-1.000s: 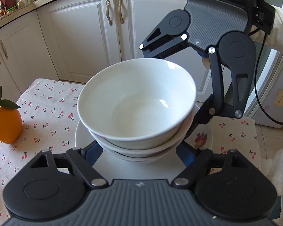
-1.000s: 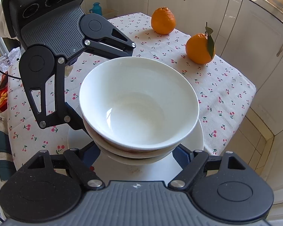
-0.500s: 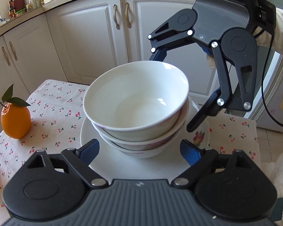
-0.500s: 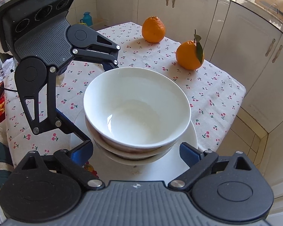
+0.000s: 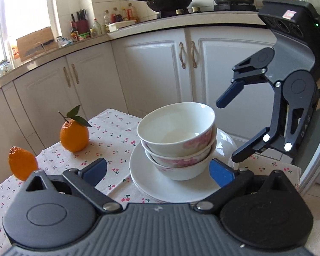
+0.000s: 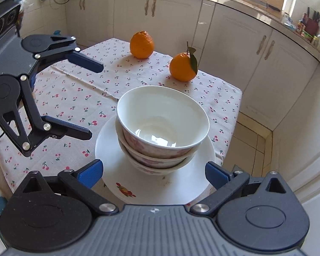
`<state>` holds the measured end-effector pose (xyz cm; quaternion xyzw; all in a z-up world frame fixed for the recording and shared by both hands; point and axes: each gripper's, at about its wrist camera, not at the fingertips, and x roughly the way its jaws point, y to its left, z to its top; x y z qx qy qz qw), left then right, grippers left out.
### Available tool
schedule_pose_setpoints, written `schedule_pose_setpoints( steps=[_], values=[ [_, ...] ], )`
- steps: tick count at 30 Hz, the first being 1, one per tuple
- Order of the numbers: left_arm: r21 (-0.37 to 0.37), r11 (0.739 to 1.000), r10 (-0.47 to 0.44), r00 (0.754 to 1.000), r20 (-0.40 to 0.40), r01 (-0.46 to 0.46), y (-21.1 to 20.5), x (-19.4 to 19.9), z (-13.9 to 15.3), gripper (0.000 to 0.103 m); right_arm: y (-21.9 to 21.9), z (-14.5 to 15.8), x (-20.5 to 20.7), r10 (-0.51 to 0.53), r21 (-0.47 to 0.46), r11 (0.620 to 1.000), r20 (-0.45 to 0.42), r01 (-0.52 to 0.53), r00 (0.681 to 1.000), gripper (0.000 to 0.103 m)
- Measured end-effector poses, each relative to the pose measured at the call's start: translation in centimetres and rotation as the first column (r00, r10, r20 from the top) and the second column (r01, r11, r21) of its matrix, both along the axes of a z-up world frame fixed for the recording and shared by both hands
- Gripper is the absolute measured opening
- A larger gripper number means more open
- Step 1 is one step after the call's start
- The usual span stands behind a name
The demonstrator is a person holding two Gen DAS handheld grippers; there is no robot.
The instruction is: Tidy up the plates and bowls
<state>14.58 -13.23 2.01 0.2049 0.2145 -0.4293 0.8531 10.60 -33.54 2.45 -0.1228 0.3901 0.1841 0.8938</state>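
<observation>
Three white bowls with pink flower print [image 5: 177, 140] are nested in a stack on white plates [image 5: 151, 183] at the table's corner; the stack also shows in the right wrist view [image 6: 160, 128] on the plates [image 6: 108, 149]. My left gripper [image 5: 157, 170] is open and empty, drawn back from the stack, and it shows in the right wrist view [image 6: 89, 100]. My right gripper [image 6: 153, 171] is open and empty on the opposite side, and it shows in the left wrist view [image 5: 228, 132]. Neither touches the bowls.
Two oranges [image 6: 141, 44] [image 6: 182, 66] sit on the cherry-print tablecloth [image 6: 74, 98]. White kitchen cabinets [image 5: 155, 72] and a counter with a wok [image 5: 168, 1] and pot stand behind. The plates lie near the table edge [image 6: 234, 128].
Both grippers have pulled back and away from the bowl stack, leaving it standing on the plates. More of the kitchen shows in both views.
</observation>
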Motion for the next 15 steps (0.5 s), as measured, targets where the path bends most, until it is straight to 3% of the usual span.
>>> schedule_pose_setpoints(
  steps=[7, 15],
  values=[
    [-0.091, 0.975, 0.195, 0.978, -0.069, -0.201, 2.4, -2.2, 0.6, 0.102, 1.1, 0.5, -2.8, -0.238, 0.018, 0.971, 0.033, 0.237, 0.971, 0.103],
    [-0.104, 0.903, 0.399, 0.904, -0.152, -0.416, 4.1, -4.4, 0.6, 0.102, 2.5, -0.5, -4.6, -0.472, 0.110, 0.875, -0.016, 0.471, 0.881, 0.103]
  ],
)
